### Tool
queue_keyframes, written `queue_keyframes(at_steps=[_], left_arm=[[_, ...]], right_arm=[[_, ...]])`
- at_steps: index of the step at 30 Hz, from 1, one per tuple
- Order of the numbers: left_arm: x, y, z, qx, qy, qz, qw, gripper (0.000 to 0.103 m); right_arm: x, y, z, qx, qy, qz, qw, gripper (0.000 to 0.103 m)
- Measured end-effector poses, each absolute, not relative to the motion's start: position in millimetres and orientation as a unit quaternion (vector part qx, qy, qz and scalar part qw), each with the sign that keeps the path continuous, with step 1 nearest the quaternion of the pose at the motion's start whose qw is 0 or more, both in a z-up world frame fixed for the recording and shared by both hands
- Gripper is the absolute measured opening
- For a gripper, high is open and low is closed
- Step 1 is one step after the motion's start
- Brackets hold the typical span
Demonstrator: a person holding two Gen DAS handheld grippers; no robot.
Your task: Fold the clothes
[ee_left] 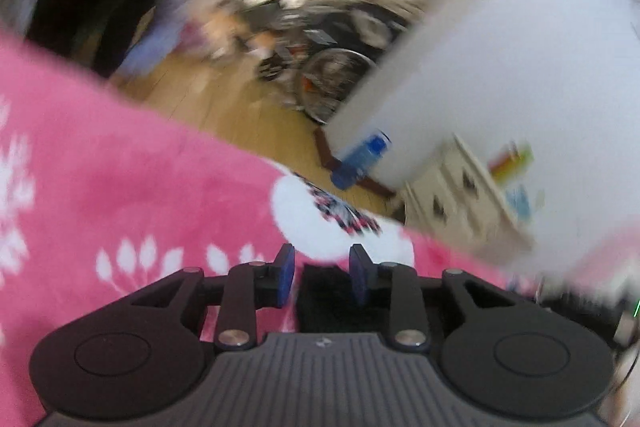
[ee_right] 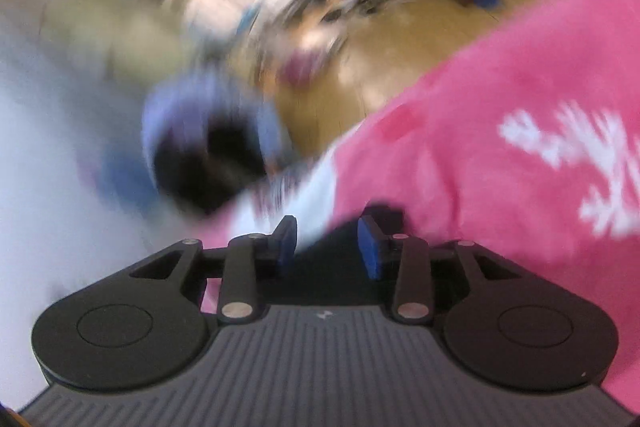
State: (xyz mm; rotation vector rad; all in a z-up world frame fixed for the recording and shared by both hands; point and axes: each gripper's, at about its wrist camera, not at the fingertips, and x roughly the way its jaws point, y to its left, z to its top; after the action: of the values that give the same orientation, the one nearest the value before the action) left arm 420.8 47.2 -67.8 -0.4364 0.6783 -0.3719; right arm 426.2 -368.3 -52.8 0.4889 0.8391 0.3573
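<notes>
Both views are strongly blurred, so many details in the room cannot be read.

The left tool (ee_left: 322, 277) has its two blue pads (ee_left: 286, 275) standing apart, with a clear gap between them. Inside the gap I see only a dark shape, and no cloth is pinched there, so this tool is released. The pink garment (ee_left: 132, 187) with white leaf-like prints fills the left and lower part of the left wrist view and passes just in front of the pads. On the garment there is a white patch (ee_left: 316, 223) with a dark, coloured print on it, just beyond the fingertips.

The right tool (ee_right: 329, 243) also has its blue pads (ee_right: 370, 251) spread apart. The pink garment (ee_right: 500, 131) lies across the right half of this view and comes down close to the right pad, but the blur does not let me tell whether it touches the pad. A white part of the cloth (ee_right: 296, 199) lies just ahead of the left pad. Nothing is clamped between the pads, so this tool is released as well.

Behind the garment there is a wooden floor (ee_left: 224, 99), a wheel (ee_left: 332, 83) of something like a bicycle, a white wall (ee_left: 500, 47), and a white cabinet (ee_left: 452, 195) low at the right. A blue object (ee_left: 362, 159) is at the foot of the wall.
</notes>
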Motion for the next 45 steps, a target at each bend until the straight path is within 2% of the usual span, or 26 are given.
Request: queue_keyframes(at_steps=[3, 7, 9, 13, 16, 20, 24, 28, 30, 38, 45], left_arm=[[420.6, 6.7, -70.1, -0.122, 0.343, -0.216, 0.906, 0.030], [440.4, -38.0, -84.5, -0.076, 0.363, -0.212, 0.904, 0.030], [453.5, -43.6, -90.1, -0.083, 0.371, -0.176, 0.908, 0.029], [463.5, -19.9, -84.7, -0.167, 0.371, -0.131, 0.904, 0.030], [456.8, 4.3, -68.1, -0.202, 0.359, -0.126, 0.902, 0.037], [437.3, 29.9, -42.6, -0.176, 0.362, -0.142, 0.904, 0.037], [395.9, 48.4, -18.4, -0.112, 0.390, -0.178, 0.897, 0.038], [342.2, 66.7, -6.9, -0.090, 0.414, -0.228, 0.877, 0.039], [312.1, 73.9, -12.8, -0.101, 0.429, -0.260, 0.859, 0.040], [229.3, 45.8, -61.0, -0.024, 0.407, -0.340, 0.847, 0.038], [209.1, -11.2, -90.7, 0.148, 0.359, -0.343, 0.855, 0.038]], right_arm=[[442.4, -318.7, -55.9, 0.111, 0.440, 0.206, 0.867, 0.031], [477.9, -301.0, -78.9, 0.099, 0.459, 0.169, 0.866, 0.028], [489.6, -319.7, -84.5, 0.133, 0.455, 0.116, 0.873, 0.024], [479.8, -372.5, -69.0, 0.172, 0.400, -0.002, 0.900, 0.026], [450.3, -420.2, -40.9, 0.187, 0.351, -0.037, 0.917, 0.026], [379.5, -472.5, 15.6, 0.162, 0.294, -0.040, 0.941, 0.026], [298.4, -502.1, 66.8, 0.126, 0.297, -0.028, 0.946, 0.027], [230.8, -487.5, 80.9, 0.088, 0.329, 0.026, 0.940, 0.031], [208.7, -470.9, 64.0, 0.100, 0.350, 0.051, 0.930, 0.040], [213.7, -389.0, -60.3, 0.136, 0.446, 0.107, 0.878, 0.040], [224.5, -366.8, -71.0, 0.099, 0.435, 0.136, 0.885, 0.040]])
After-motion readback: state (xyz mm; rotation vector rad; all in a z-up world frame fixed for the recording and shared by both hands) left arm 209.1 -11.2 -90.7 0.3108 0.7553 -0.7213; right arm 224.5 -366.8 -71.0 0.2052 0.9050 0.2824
